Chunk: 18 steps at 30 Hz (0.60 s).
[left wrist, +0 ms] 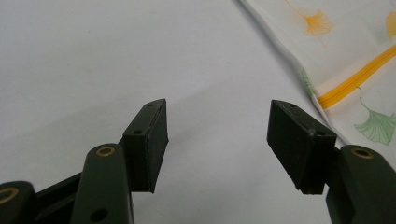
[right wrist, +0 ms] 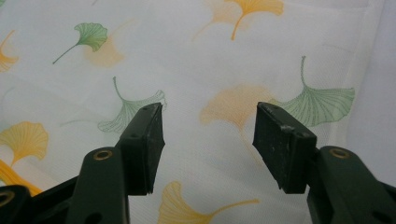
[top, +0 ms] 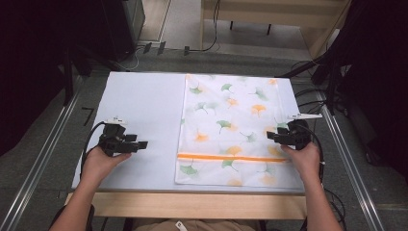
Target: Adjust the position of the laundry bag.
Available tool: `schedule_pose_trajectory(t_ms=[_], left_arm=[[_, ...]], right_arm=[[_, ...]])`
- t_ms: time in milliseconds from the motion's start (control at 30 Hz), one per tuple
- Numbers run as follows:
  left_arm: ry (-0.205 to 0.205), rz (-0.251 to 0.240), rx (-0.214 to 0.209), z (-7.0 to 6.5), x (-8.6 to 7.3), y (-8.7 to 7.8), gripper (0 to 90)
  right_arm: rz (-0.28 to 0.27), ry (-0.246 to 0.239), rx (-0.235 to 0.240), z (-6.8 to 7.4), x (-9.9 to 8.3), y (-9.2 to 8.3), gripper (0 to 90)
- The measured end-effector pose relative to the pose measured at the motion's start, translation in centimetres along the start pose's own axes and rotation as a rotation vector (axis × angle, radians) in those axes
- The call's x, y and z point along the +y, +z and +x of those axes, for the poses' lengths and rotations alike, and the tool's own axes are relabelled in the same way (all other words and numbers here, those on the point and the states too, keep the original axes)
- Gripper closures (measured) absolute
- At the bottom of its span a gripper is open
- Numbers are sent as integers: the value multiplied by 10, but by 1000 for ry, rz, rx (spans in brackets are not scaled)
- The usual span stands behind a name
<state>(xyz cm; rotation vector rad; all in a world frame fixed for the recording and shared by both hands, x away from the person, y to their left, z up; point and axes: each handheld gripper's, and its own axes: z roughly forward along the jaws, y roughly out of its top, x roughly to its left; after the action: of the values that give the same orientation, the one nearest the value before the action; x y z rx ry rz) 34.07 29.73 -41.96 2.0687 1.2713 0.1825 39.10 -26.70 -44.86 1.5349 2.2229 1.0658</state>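
Observation:
A white cloth (top: pixel 231 125) printed with green and orange ginkgo leaves and one orange stripe lies flat on the right half of the table. My left gripper (top: pixel 143 144) stands open over bare table to the left of the cloth; the cloth's edge (left wrist: pixel 327 70) shows at the upper right of the left gripper view, past my open left gripper (left wrist: pixel 217 135). My right gripper (top: pixel 271 135) is open over the cloth's right side, pointing left. In the right gripper view my open right gripper (right wrist: pixel 208 140) hovers above the leaf print (right wrist: pixel 233 102), nothing between the jaws.
The pale table top (top: pixel 139 101) has a wooden front edge (top: pixel 192 204). Cables (top: pixel 312 96) trail off the right side. Metal rails (top: pixel 43 149) run along both sides on the floor, and dark equipment (top: pixel 120 24) stands at the back left.

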Motion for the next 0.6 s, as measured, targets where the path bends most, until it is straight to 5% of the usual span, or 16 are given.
schedule_pose_trajectory(t_ms=[600], left_arm=[[10, 17, -11, -3, 1, 1, 397]], right_arm=[[5, -1, 1, 2, 1, 3, 463]])
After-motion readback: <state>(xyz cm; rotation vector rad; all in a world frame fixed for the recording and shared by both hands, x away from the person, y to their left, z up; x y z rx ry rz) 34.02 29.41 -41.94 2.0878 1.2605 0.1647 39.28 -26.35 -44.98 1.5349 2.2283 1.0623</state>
